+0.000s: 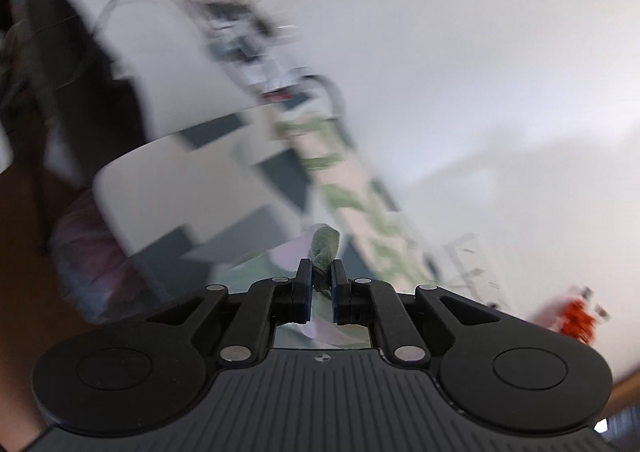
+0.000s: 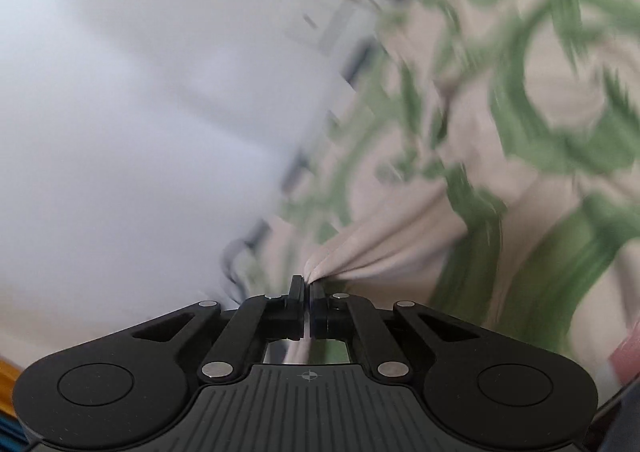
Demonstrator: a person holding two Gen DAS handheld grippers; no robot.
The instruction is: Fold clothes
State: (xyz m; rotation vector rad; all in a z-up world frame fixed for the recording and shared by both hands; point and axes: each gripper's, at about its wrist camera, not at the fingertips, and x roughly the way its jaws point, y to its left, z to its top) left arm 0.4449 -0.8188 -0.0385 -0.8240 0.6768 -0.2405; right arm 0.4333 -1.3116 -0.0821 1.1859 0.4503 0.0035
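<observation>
The left gripper (image 1: 321, 271) has its two fingers squeezed close on a bunched bit of the cloth (image 1: 325, 246). That bit looks green. The rest of the cloth runs away to the far right as a pale strip with green marks.

The right gripper (image 2: 307, 286) is pinched almost fully closed on a pale fold of the same cloth (image 2: 500, 140). The cloth fans out from its tips and fills the right side. A white wall (image 2: 140, 92) is on the left. Both pictures are blurry.
</observation>
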